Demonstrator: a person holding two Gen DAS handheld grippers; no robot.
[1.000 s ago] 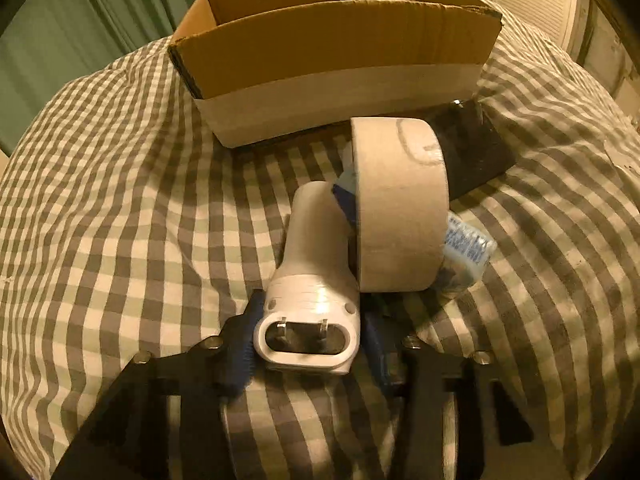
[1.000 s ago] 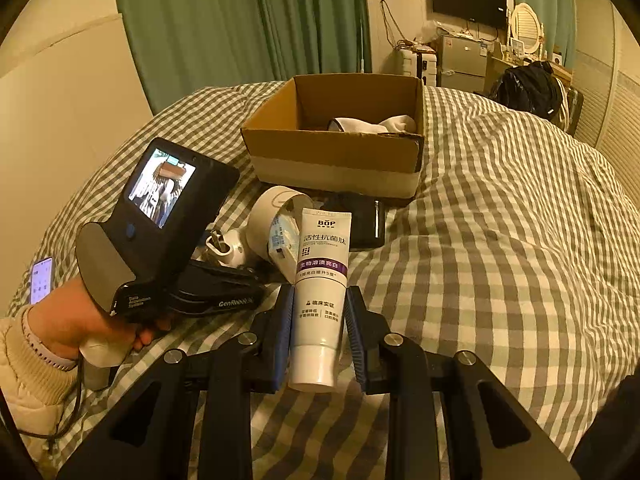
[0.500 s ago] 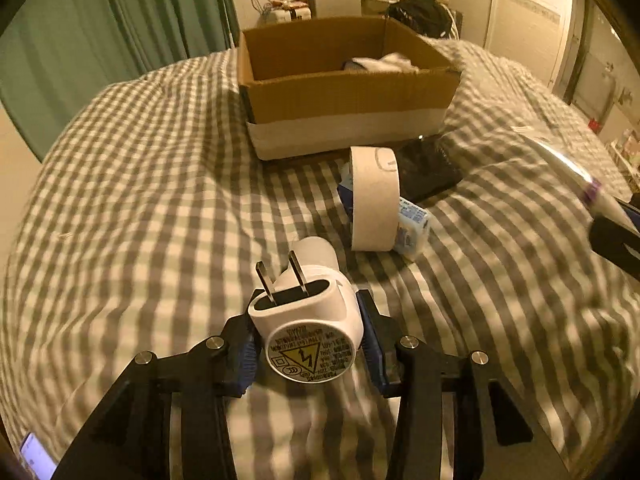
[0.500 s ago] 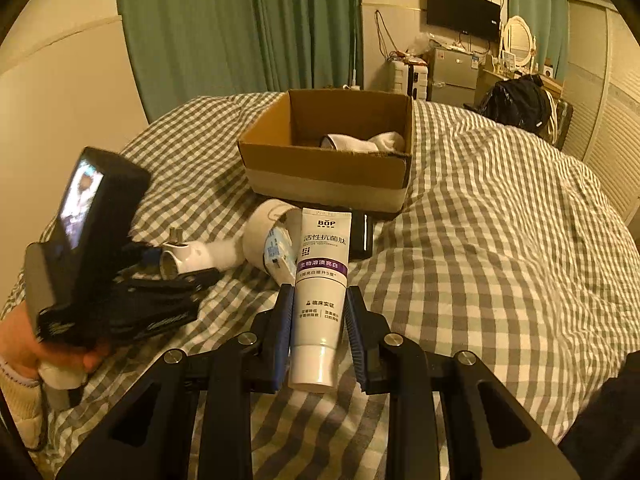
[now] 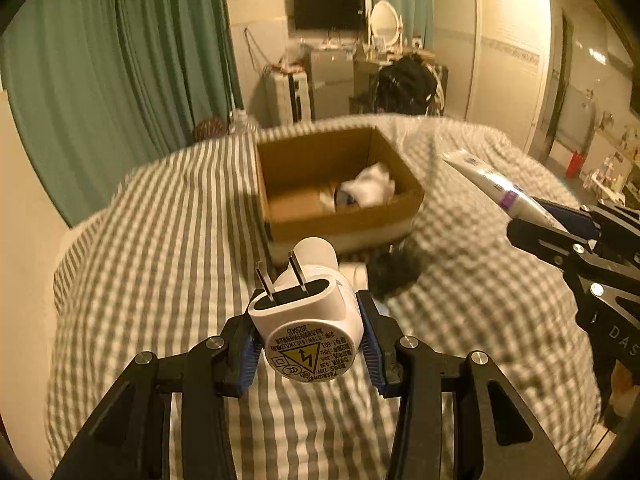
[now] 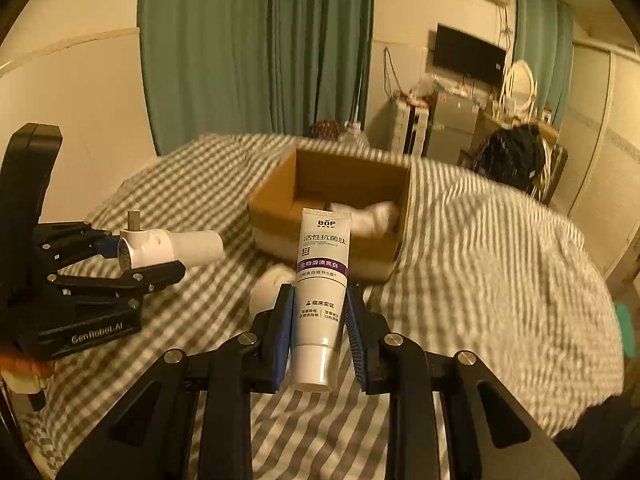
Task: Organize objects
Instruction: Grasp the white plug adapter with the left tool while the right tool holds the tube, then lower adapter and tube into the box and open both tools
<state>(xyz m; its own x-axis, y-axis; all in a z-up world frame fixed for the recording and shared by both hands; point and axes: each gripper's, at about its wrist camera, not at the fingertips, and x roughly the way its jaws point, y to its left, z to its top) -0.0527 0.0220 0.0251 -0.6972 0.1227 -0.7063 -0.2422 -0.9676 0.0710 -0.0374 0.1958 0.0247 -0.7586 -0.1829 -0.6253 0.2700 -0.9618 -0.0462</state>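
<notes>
Toothpaste tube [image 6: 322, 276] sat clamped between the jaws of the right gripper [image 6: 319, 320], cap toward the camera, held above the checked bed [image 6: 480, 280] just short of the open cardboard box [image 6: 276, 208]. Beside it, the left gripper [image 5: 308, 336] had its jaws clenched on a white plug-in device [image 5: 308, 312], prongs upward. White cloth [image 5: 370, 188] lay inside the box.

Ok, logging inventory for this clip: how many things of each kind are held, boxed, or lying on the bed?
Held: 2, white plug device, toothpaste tube
Boxed: 1, white bundle
On bed: 3, cardboard box, tape roll, dark object
Total: 6
</notes>
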